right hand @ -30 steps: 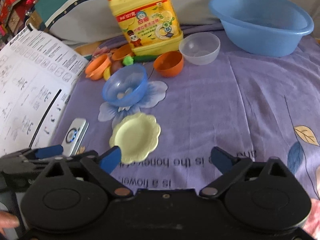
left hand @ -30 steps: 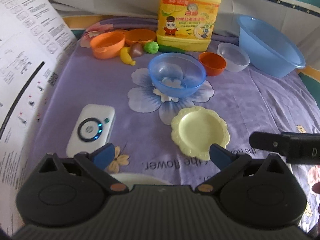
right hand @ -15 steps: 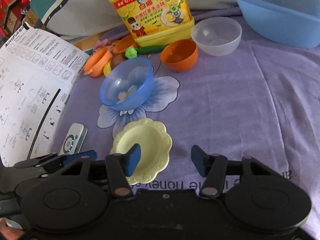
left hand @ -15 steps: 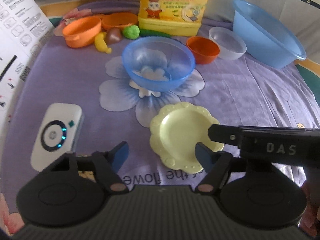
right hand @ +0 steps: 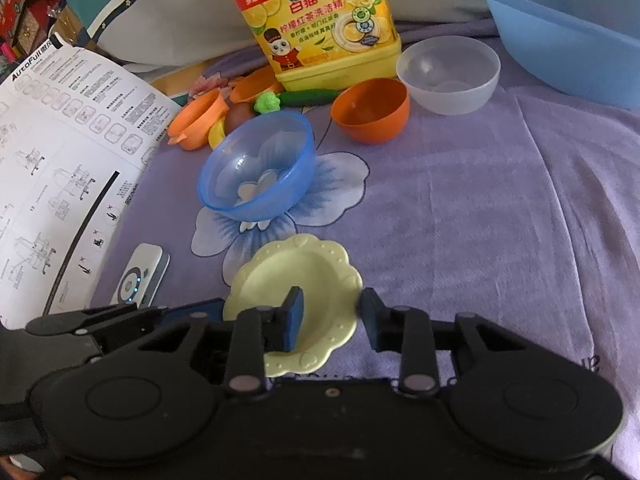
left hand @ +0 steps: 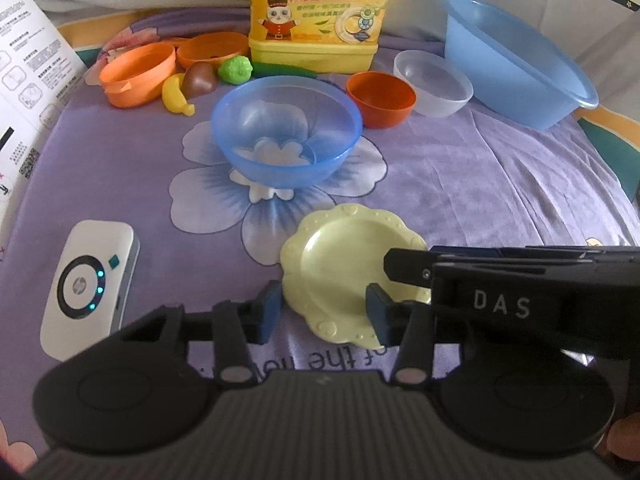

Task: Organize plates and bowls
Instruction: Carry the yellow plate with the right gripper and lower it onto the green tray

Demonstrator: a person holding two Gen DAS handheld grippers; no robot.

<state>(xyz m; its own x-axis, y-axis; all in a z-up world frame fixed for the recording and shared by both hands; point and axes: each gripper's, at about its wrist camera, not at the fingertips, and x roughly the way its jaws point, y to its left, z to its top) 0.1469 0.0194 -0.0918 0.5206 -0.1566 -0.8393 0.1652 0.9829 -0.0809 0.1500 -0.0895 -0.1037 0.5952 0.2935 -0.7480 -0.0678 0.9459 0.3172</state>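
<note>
A pale yellow scalloped plate (left hand: 344,264) lies flat on the purple flowered cloth; it also shows in the right wrist view (right hand: 296,276). My left gripper (left hand: 322,312) is open, with its jaws either side of the plate's near left edge. My right gripper (right hand: 330,320) is open over the plate's near right edge, and its finger crosses the left wrist view (left hand: 412,268). Behind the plate stand a blue bowl (left hand: 286,132), an orange bowl (left hand: 380,98) and a clear bowl (left hand: 434,82).
A yellow detergent jug (left hand: 320,16) stands at the back, a big blue basin (left hand: 512,60) at back right. Orange dishes (left hand: 138,72) and toy food (left hand: 200,80) sit at back left. A white device (left hand: 88,288) and an instruction sheet (right hand: 52,168) lie left.
Both grippers have moved forward and down to the yellow plate, and both sets of jaws have narrowed around its near edge.
</note>
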